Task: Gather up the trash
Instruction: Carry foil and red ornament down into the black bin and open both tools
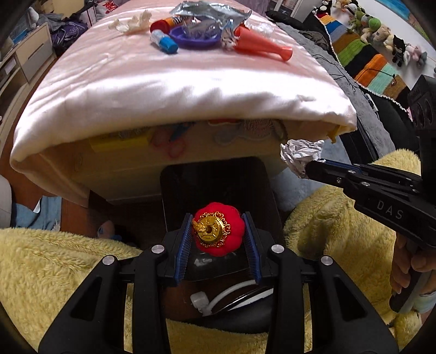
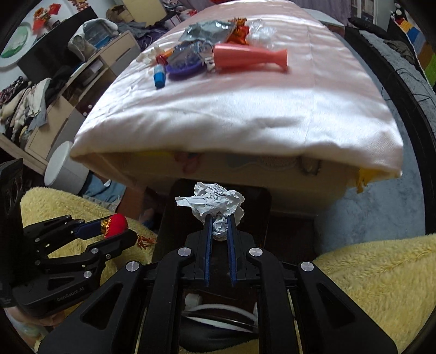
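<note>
Crumpled ball of white paper (image 2: 215,209), printed with faint writing, pinched between the blue-padded fingers of the right gripper (image 2: 219,227), jaws narrow and closed on it, held in the air above the tall black bin (image 1: 218,177) standing on the floor in front of the table. Red plush pumpkin ornament (image 1: 218,231) with a gold metal cap clamped in the left gripper (image 1: 218,231), jaws half-wide and pressing on both sides of it, also over the mouth of the same black bin. Judged as the dropping step: both pieces lifted and brought near the container, not yet released. Next move probably asking for centring each piece over the opening and then widening the jaws, one after the other, so nothing lands on the yellow fluffy fabric (image 1: 54,266) at both sides. Inside of the black bin dark; impossible to tell what lies in it. More things waiting on the pink satin cloth of the table (image 1: 177,89), well apart from both grippers: silver foil snack wrapper (image 1: 209,16) lying partly in a purple plastic dish (image 1: 196,39), coral-red plastic cone-shaped bottle (image 1: 261,46) on its side just beside, small tube with a blue cap (image 1: 163,42), red-capped tube (image 1: 163,24), crumpled white tissue (image 1: 130,23) and clear plastic film (image 2: 260,34) at the far end. Purple dish holding only the edge of the foil wrapper, as far as visible.
</note>
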Motion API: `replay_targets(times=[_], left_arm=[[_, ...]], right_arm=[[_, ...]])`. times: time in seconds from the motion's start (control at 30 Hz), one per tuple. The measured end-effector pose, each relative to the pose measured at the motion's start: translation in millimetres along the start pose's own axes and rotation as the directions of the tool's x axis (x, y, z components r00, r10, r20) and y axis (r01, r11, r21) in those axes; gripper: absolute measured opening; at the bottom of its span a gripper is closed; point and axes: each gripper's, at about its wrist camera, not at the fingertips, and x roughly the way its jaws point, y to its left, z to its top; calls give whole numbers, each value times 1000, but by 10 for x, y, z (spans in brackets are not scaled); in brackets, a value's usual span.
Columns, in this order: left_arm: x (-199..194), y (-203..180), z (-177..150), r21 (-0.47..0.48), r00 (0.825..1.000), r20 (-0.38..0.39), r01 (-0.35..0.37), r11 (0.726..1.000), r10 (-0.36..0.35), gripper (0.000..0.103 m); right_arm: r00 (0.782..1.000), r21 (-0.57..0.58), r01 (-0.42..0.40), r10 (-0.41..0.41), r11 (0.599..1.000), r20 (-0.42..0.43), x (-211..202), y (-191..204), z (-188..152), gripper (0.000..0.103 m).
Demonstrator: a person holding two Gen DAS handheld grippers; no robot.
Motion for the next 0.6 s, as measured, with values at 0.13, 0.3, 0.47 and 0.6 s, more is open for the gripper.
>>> replay_targets(times=[0.13,0.3,0.47,0.6], left_arm=[[181,9,-15,-5,999,-42,14,1000,-15,35],[288,37,-2,-21,997,-80,20,1000,-22,35],[333,77,18,-31,996,-84,34,999,-36,53],[296,90,69,-37,996,-76,37,999,-39,58]], right_arm=[[998,5,-17,18,1000,-53,180,2,-33,15],[996,8,-24,25,1000,-86,270,-12,-30,15],[994,25,-34,36,999,-105,338,-58,32,31],[995,33,-26,29,999,-98,317,-89,109,42]])
